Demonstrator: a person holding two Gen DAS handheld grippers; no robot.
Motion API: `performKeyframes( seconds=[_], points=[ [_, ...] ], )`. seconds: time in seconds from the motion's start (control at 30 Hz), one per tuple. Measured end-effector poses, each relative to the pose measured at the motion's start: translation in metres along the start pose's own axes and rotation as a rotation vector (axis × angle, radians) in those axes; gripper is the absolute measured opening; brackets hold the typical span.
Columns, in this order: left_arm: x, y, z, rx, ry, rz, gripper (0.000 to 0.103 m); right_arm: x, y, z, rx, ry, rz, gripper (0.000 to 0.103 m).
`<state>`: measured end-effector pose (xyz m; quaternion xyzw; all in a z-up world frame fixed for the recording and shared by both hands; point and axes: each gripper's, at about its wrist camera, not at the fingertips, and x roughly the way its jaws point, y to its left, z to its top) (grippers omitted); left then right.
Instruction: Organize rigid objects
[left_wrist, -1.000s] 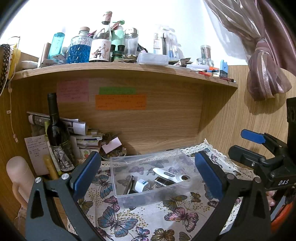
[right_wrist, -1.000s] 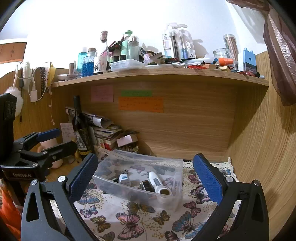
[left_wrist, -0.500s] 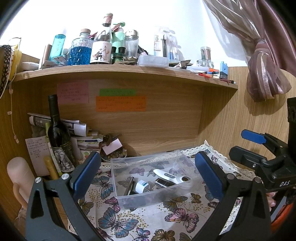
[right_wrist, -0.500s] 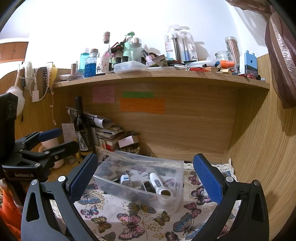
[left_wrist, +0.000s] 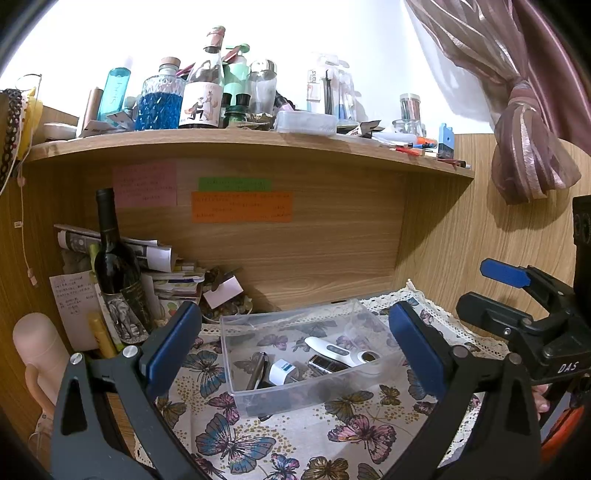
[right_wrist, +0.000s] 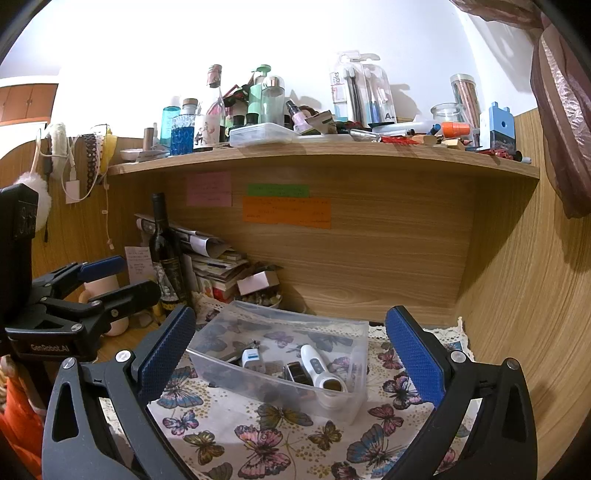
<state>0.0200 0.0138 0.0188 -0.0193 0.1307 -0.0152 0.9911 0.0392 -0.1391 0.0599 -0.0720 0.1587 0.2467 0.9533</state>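
Observation:
A clear plastic bin (left_wrist: 258, 400) (right_wrist: 343, 406) sits on a butterfly-print cloth (left_wrist: 295, 443) under a wooden shelf. Inside lie a white thermometer-like device (left_wrist: 332, 349) (right_wrist: 314, 363), a white charger with a blue label (left_wrist: 282, 371) (right_wrist: 251, 358), a small dark metal box (left_wrist: 325, 363) (right_wrist: 297, 371) and a dark pen-like item (left_wrist: 258, 373). My left gripper (left_wrist: 295, 350) is open and empty, held above and in front of the bin. My right gripper (right_wrist: 290, 350) is open and empty too, facing the bin from the right. Each gripper shows in the other's view.
A dark wine bottle (left_wrist: 114, 266), rolled papers and stacked booklets (left_wrist: 166, 273) stand at the back left. A small bowl of bits (left_wrist: 229, 306) sits behind the bin. The upper shelf (left_wrist: 240, 142) is crowded with bottles and stationery. A curtain (left_wrist: 524, 110) hangs on the right.
Both grippers have drawn slightly up and back from the bin; the shelf and bin sit a little lower in both views. The jaws stay open.

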Motion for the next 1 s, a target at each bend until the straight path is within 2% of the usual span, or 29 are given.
performKeyframes(
  seconds=[1.0],
  points=[
    [0.0010, -0.0047, -0.0006, -0.012, 0.004, -0.002, 0.103, 0.0013, 0.0018, -0.0002, 0.013, 0.011, -0.002, 0.103]
  ],
)
